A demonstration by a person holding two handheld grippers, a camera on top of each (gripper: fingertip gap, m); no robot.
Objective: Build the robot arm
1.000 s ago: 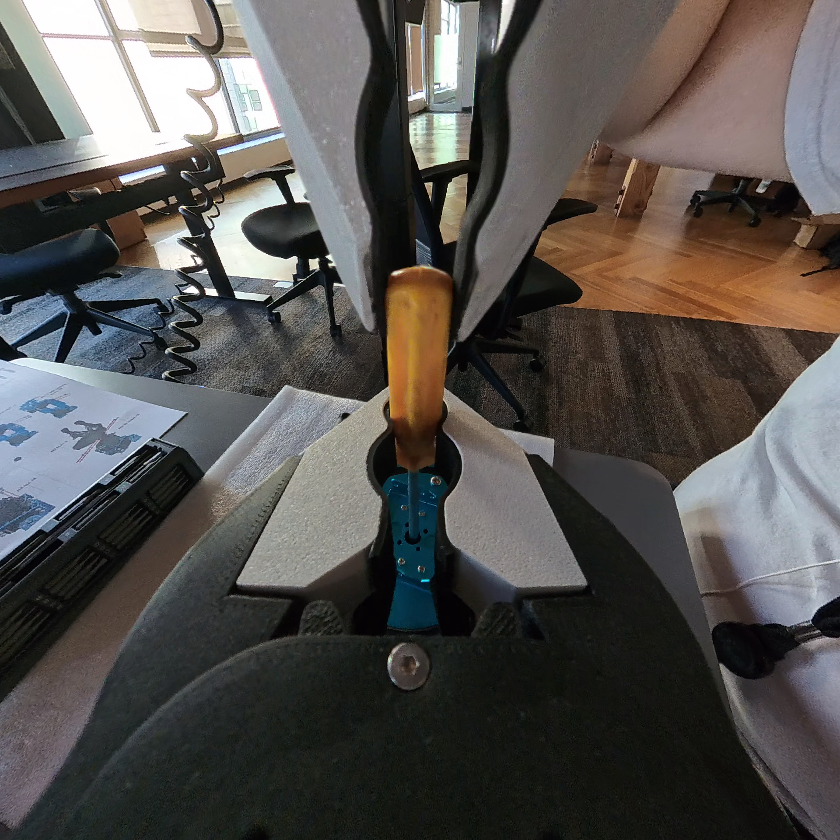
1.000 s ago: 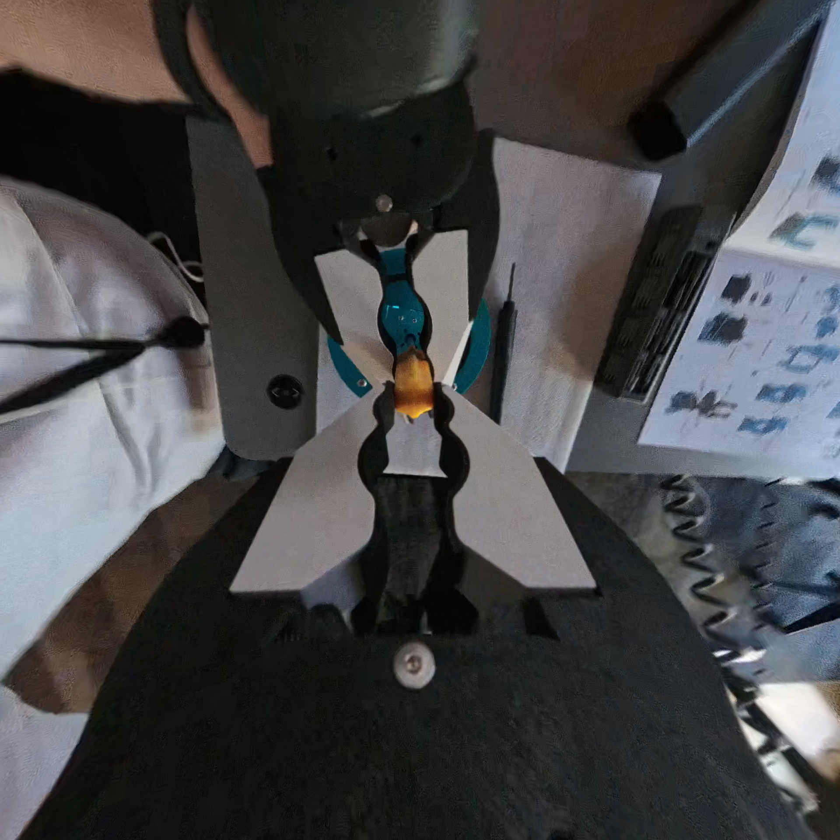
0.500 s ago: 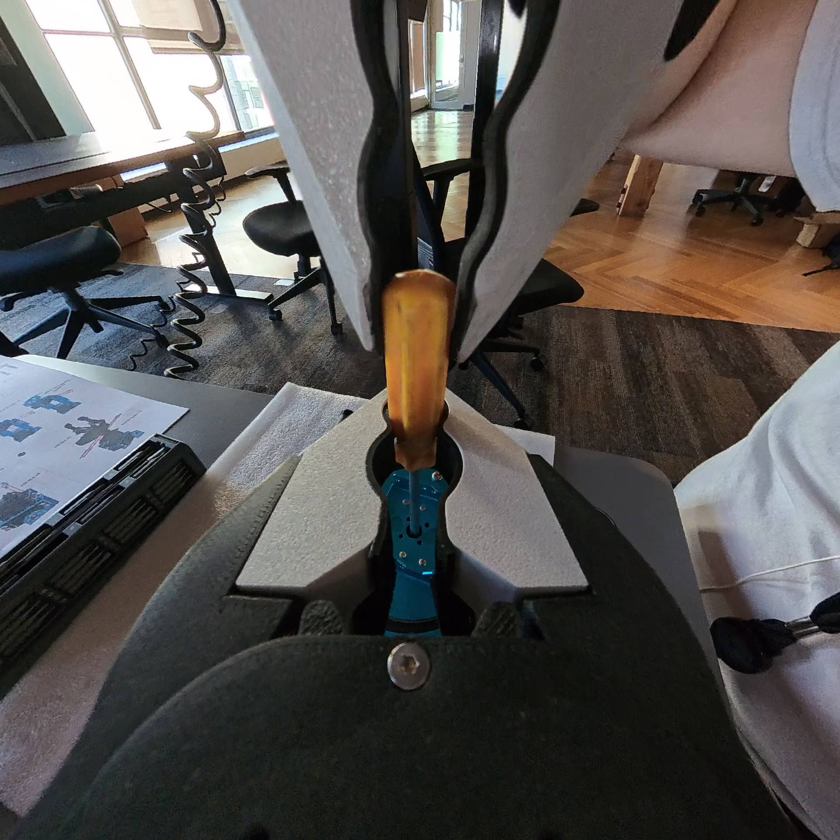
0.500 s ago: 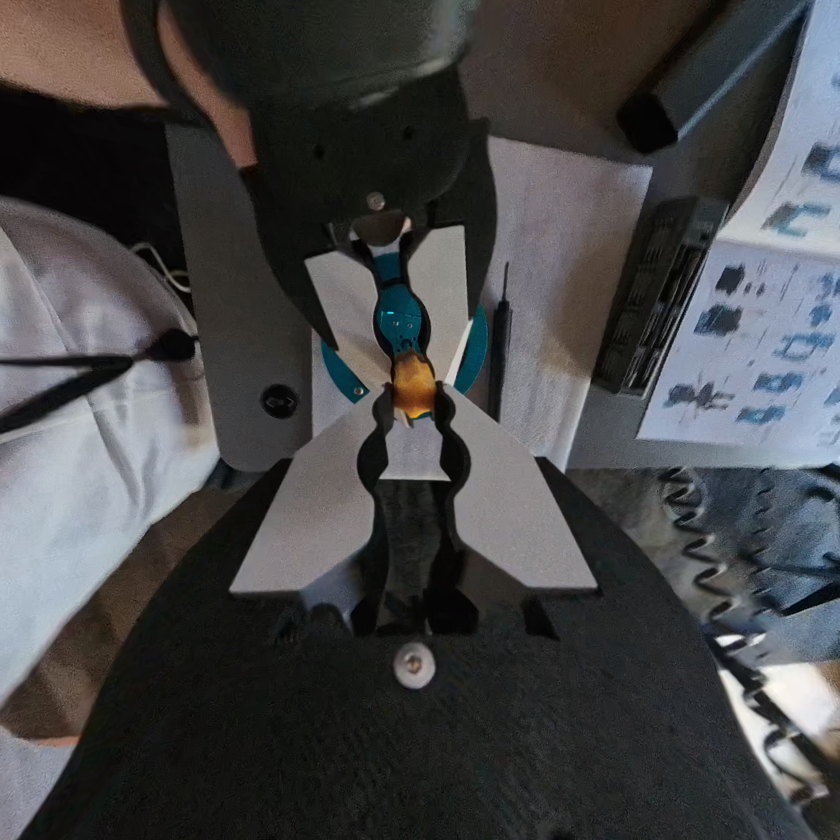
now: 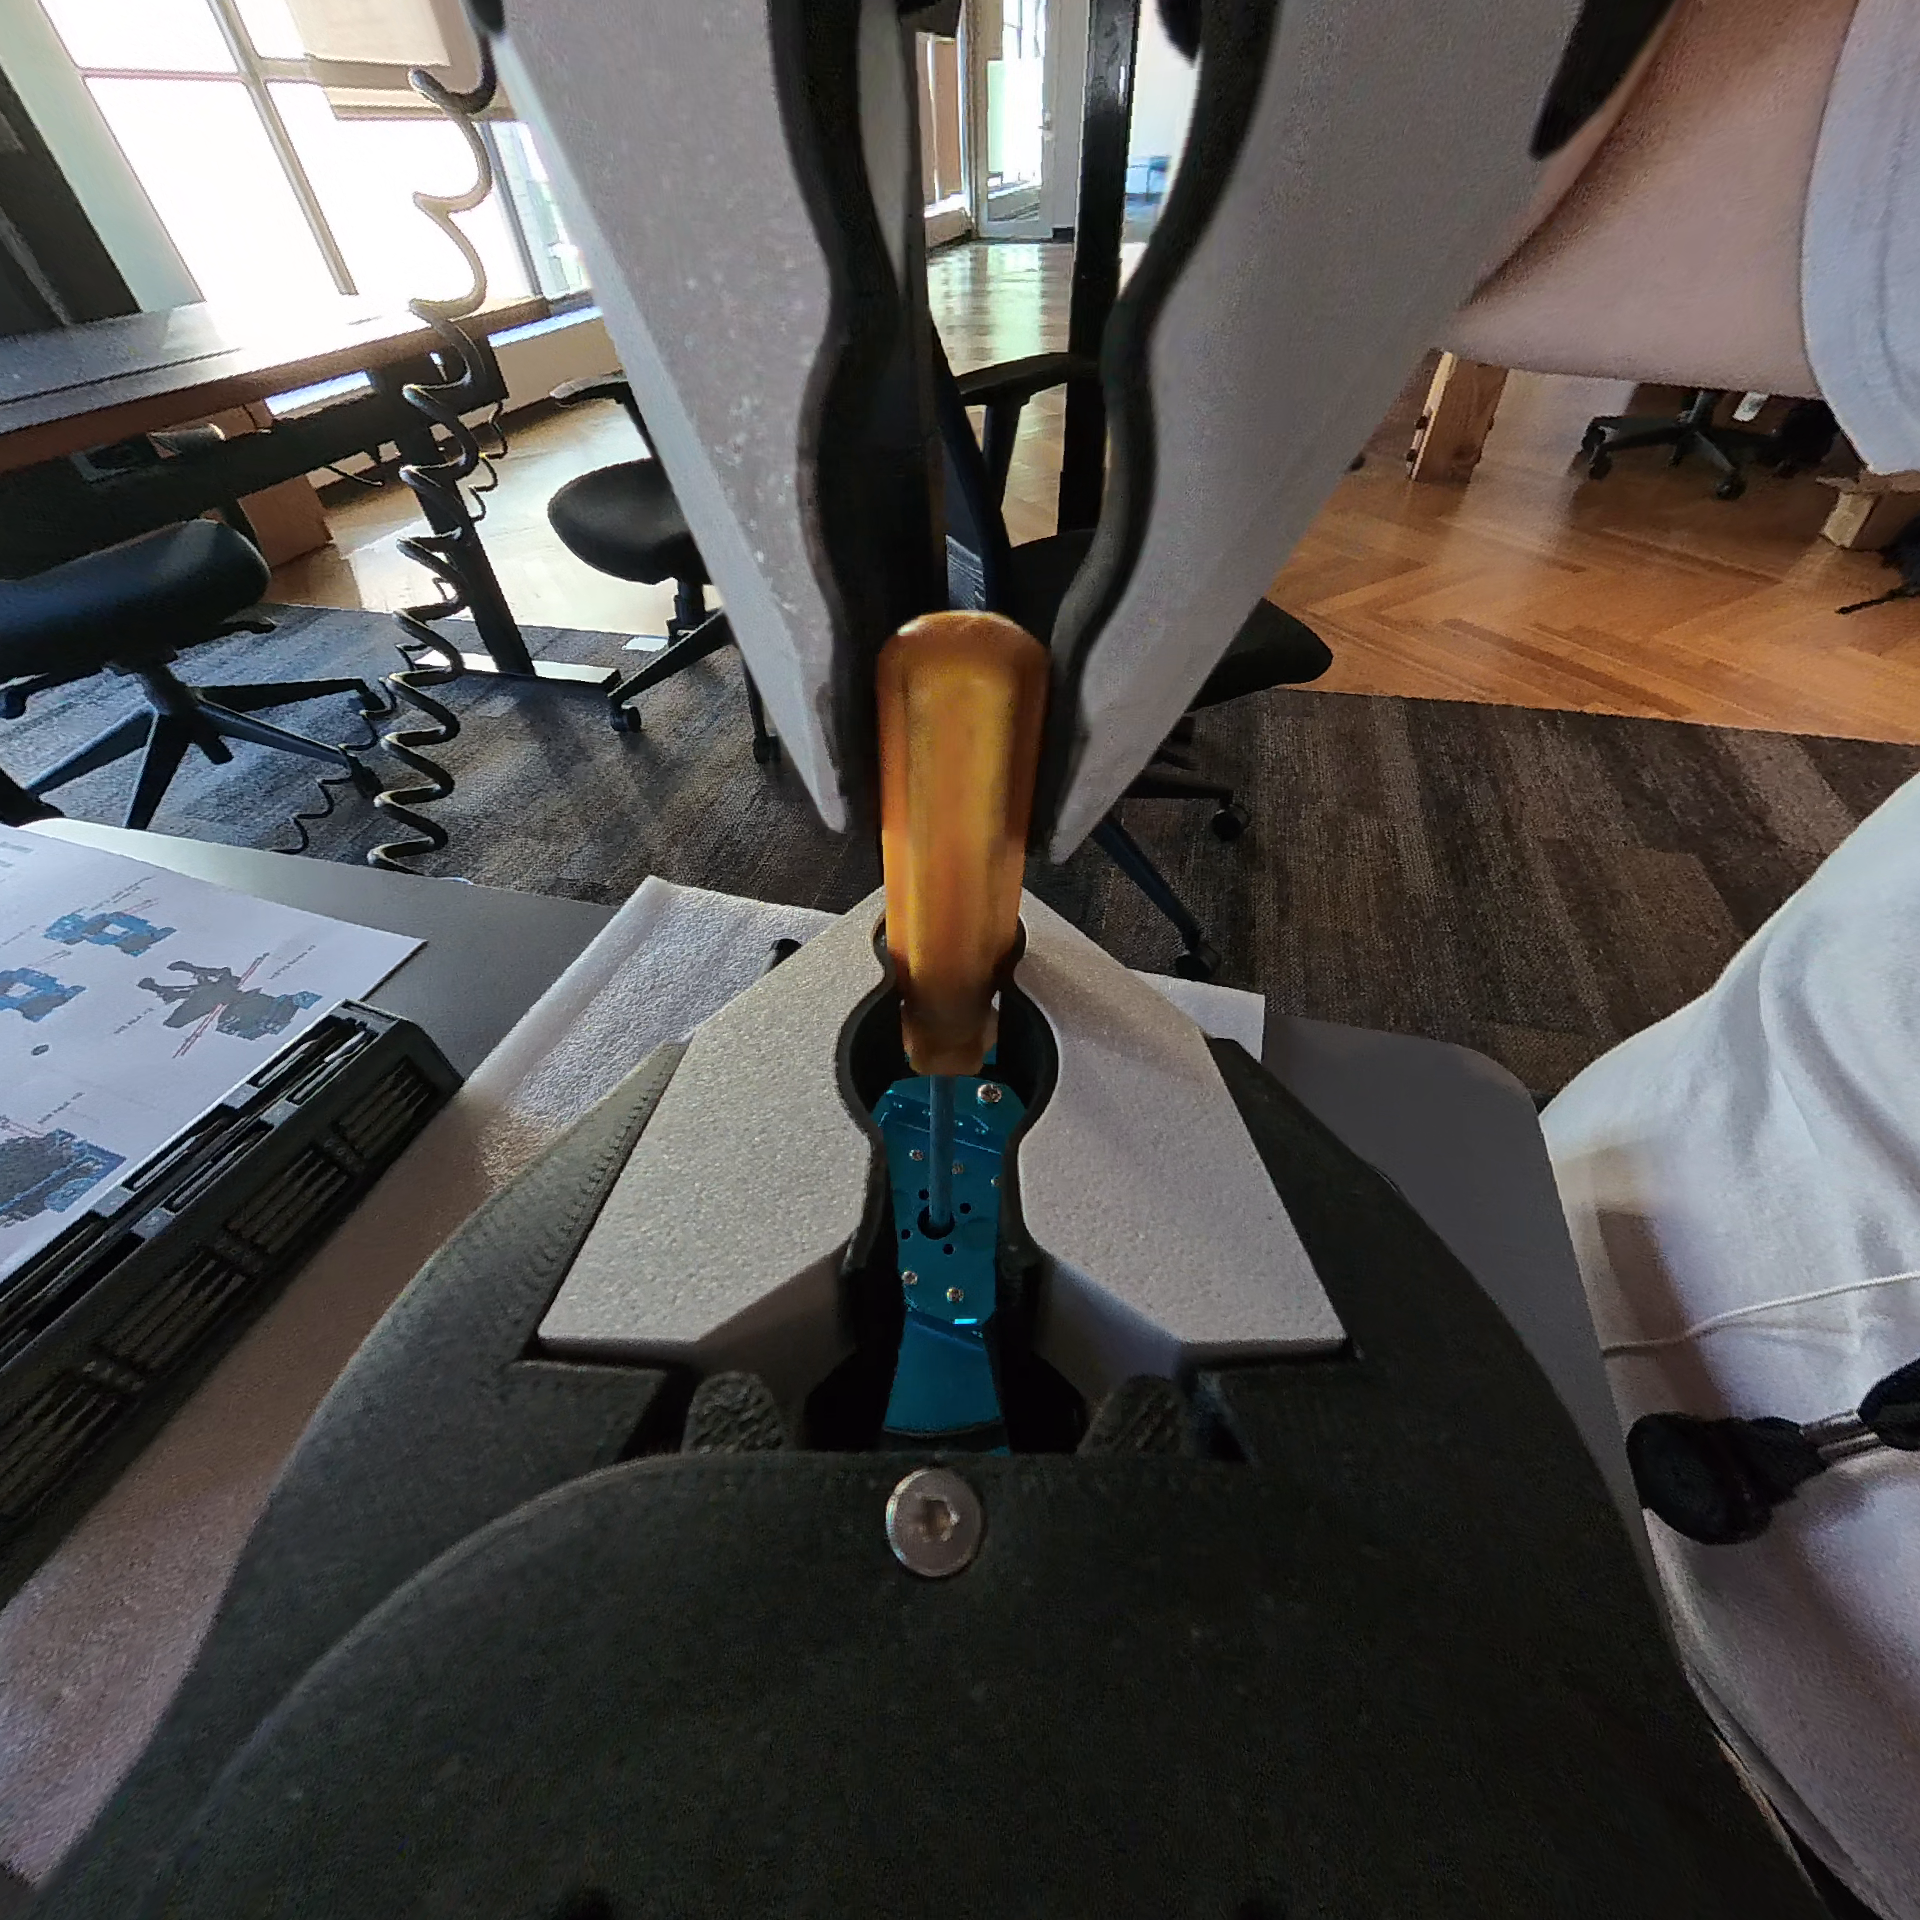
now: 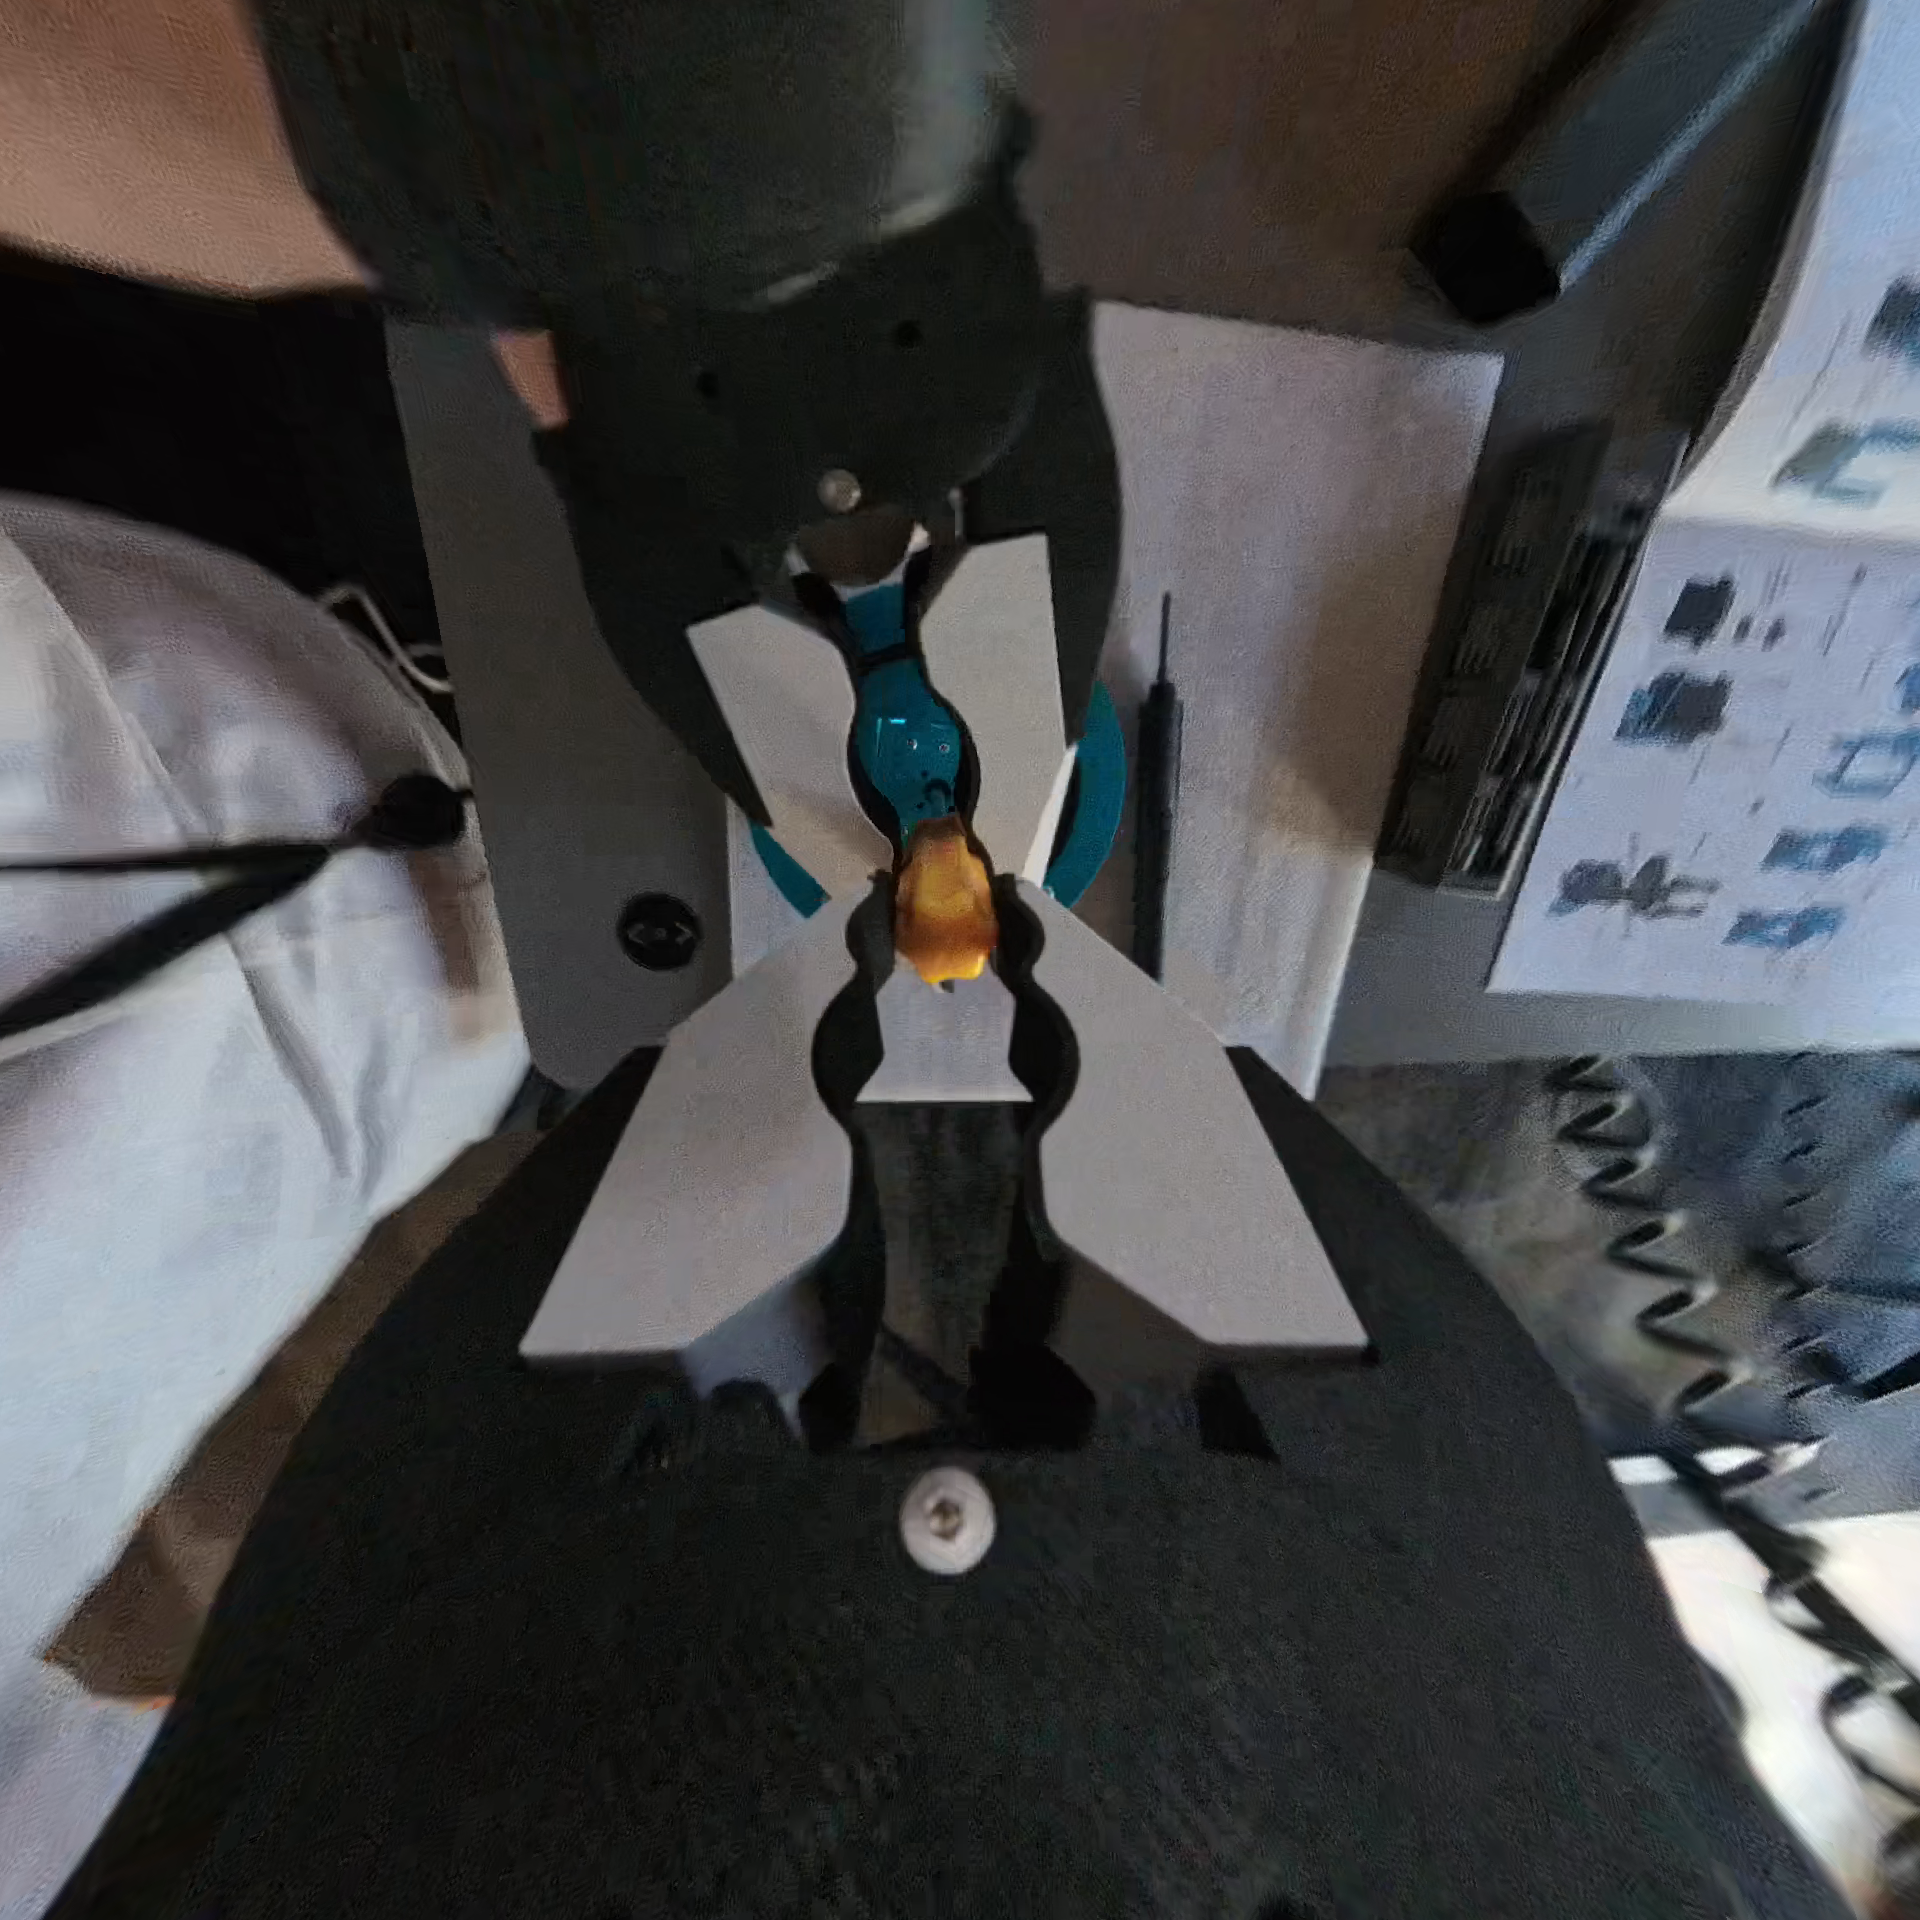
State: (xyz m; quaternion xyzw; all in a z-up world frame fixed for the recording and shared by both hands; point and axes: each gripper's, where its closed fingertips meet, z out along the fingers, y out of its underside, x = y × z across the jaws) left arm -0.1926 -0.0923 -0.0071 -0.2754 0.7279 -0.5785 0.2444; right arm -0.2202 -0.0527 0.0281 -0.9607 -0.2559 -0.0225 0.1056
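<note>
My left gripper [image 5: 951,940] is shut on a blue metal part [image 5: 945,1174] with small holes and holds it just above the table. My right gripper [image 5: 951,831] comes down from above, shut on the amber handle of a screwdriver [image 5: 956,790]. The thin shaft stands upright with its tip on the blue part. In the right wrist view my right gripper [image 6: 943,904] grips the amber handle [image 6: 940,914] at its fingertips. Beyond it, the left gripper [image 6: 935,831] holds the blue part [image 6: 909,738].
A white foam sheet [image 6: 1247,623] on the grey table [image 5: 1403,1122] carries a blue curved plate [image 6: 1096,800] and a thin black tool [image 6: 1148,790]. A black bit case [image 5: 208,1195] and a printed sheet [image 5: 156,997] lie left. A person's white garment [image 5: 1766,1143] is right.
The right gripper has shifted and turned slightly with the screwdriver handle. The left gripper and the blue part have stayed where they were.
</note>
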